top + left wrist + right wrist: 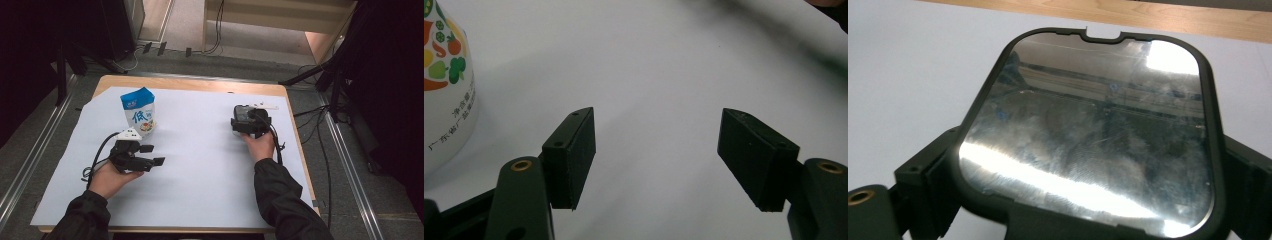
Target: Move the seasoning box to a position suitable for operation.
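Observation:
A blue and white carton (139,112) with vegetable pictures stands upright on the white sheet (205,170) at the back left; its white lower side shows at the left edge of the left gripper view as carton (444,85). My left gripper (153,155) lies just in front of it, pointing right, its jaws open over bare paper with nothing between them (656,155). At the right, my right gripper (248,125) is shut on a flat black box with a shiny metal lid (1088,135), which rests low over the sheet as box (243,113).
The sheet covers most of a wooden table (200,84), whose far edge shows as table (1128,15). A small white strip (267,105) lies beyond the box. Cables trail from both grippers. Dark stands and floor cables surround the table.

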Demonstrator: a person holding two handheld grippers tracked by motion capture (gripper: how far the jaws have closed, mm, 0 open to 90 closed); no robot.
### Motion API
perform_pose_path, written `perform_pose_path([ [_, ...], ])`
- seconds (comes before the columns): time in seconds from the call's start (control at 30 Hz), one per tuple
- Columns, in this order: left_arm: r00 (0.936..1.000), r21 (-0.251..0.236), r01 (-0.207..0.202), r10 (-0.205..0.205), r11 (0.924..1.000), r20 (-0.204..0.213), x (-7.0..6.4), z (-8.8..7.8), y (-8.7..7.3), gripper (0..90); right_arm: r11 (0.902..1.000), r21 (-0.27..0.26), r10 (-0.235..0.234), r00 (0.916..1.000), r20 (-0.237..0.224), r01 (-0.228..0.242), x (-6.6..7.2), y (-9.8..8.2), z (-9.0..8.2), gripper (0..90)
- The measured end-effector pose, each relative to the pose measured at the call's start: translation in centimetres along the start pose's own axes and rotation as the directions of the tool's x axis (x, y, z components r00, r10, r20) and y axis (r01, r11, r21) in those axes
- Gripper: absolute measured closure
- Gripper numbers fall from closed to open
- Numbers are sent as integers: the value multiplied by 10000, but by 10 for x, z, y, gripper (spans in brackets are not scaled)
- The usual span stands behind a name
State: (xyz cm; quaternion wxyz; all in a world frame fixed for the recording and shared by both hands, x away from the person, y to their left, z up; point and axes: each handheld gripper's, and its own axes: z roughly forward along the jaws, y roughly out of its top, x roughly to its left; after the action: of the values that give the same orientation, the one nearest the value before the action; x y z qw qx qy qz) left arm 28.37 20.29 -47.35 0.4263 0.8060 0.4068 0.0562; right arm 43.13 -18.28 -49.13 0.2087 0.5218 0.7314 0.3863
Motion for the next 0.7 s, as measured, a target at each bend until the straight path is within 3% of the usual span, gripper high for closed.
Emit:
perform_pose_path([
  [0.13,10000,11,12,-12,10000,2,0,-1,0,326,9998,6,202,9997,-123,-202,-2,-1,3,71],
  [0.37,10000,0,22,-22,10000,25,0,0,0,327,9992,-135,-384,9990,225,387,-2,0,-4,142],
  [0.7,9999,60,47,-48,10000,133,1,3,3,327,9989,-120,-447,9990,74,448,-7,1,-11,163],
])
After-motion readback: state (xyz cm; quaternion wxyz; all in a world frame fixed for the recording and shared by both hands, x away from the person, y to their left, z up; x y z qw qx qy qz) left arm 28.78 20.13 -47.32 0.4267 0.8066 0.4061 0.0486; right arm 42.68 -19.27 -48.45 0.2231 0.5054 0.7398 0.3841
